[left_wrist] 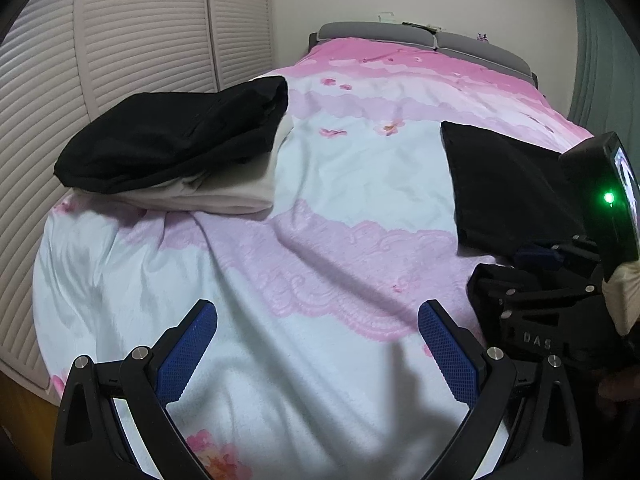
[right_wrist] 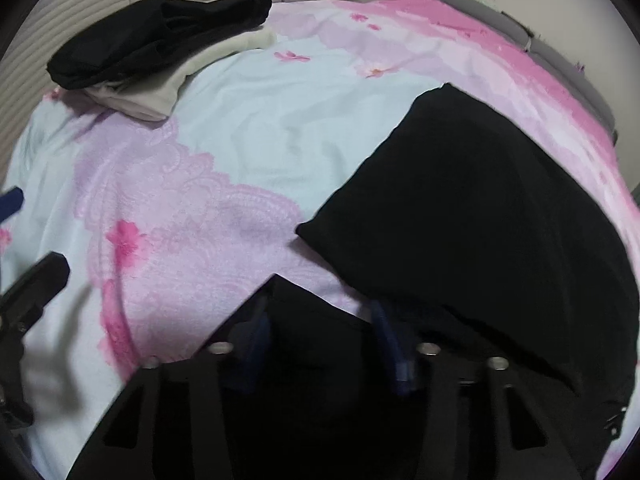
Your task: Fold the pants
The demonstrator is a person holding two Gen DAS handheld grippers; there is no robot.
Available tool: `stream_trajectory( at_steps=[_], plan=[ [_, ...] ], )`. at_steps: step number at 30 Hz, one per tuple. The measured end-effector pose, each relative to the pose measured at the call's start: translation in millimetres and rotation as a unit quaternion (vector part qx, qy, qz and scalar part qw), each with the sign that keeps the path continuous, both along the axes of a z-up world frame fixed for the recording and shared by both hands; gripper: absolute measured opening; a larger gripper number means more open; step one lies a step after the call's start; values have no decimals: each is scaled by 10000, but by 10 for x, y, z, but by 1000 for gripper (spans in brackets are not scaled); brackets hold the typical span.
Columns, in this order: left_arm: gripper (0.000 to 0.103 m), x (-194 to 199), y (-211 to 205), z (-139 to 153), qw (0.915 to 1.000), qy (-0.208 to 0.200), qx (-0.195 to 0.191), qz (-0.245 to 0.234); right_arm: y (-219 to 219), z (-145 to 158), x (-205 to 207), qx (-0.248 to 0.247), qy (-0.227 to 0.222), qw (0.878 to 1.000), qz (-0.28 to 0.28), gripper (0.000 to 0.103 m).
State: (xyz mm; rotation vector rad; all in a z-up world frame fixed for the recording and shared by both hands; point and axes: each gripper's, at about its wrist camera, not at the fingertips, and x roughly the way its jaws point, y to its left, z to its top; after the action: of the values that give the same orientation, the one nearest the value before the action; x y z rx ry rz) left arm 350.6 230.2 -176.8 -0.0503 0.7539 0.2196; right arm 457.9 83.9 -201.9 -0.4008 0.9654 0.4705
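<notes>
Left gripper [left_wrist: 316, 344]: its two blue-padded fingers [left_wrist: 188, 354] stand wide apart above the bedspread, with nothing between them.
Right gripper [right_wrist: 320, 344]: black cloth lies over and between its blue fingers [right_wrist: 390, 344]; the fingers stand somewhat apart, and whether they pinch the cloth I cannot tell. In the left wrist view its black body shows at the right edge, with a green light lit on the device mounted on it.
Black pants [right_wrist: 480, 216]: folded into a flat dark panel on the bedspread, on the side toward the headboard from the right gripper; their near edge runs down to that gripper, and one pointed corner of black cloth [right_wrist: 280, 292] sticks up just in front of its fingers. In the left wrist view the same panel [left_wrist: 500, 184] lies to the right, partly behind the right gripper.
Bedspread [left_wrist: 320, 184]: pale blue and pink with flower and lace print, creased near the left gripper.
Stack of clothes [left_wrist: 172, 140]: a black garment resting on a folded cream one [left_wrist: 224, 196], at the bedspread's left edge, well apart from the pants.
Headboard [left_wrist: 480, 50]: grey, at the far end of the bedspread.
Louvred doors [left_wrist: 120, 40]: white, just beyond the stack of clothes.
</notes>
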Motion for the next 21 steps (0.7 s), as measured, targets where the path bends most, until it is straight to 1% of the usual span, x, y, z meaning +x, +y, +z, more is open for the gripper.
stream_trajectory(
  at_steps=[2, 4, 8, 10, 14, 19, 21],
  plan=[
    [103, -4, 20, -10, 10000, 2, -37, 18, -8, 13, 13, 139, 125, 9998, -7, 11],
    [103, -9, 41, -15, 9999, 6, -93, 39, -21, 48, 15, 188, 99, 9998, -68, 6],
    [103, -31, 75, 6, 9998, -30, -170, 81, -23, 207, -6, 375, -141, 9992, -85, 5],
    [103, -40, 83, 26, 9998, -58, -162, 85, 15, 289, 0, 379, -263, 9989, -49, 5],
    [103, -48, 109, 68, 9997, -99, -171, 115, 104, 347, 135, 277, -313, 9991, -45, 5],
    [103, -72, 130, 97, 9997, -98, -164, 155, 236, 147, 320, -77, -3, 9999, 90, 5],
    [103, -89, 123, 102, 9997, -82, -134, 160, 276, 83, 324, -179, 47, 9997, 159, 8]
  ],
)
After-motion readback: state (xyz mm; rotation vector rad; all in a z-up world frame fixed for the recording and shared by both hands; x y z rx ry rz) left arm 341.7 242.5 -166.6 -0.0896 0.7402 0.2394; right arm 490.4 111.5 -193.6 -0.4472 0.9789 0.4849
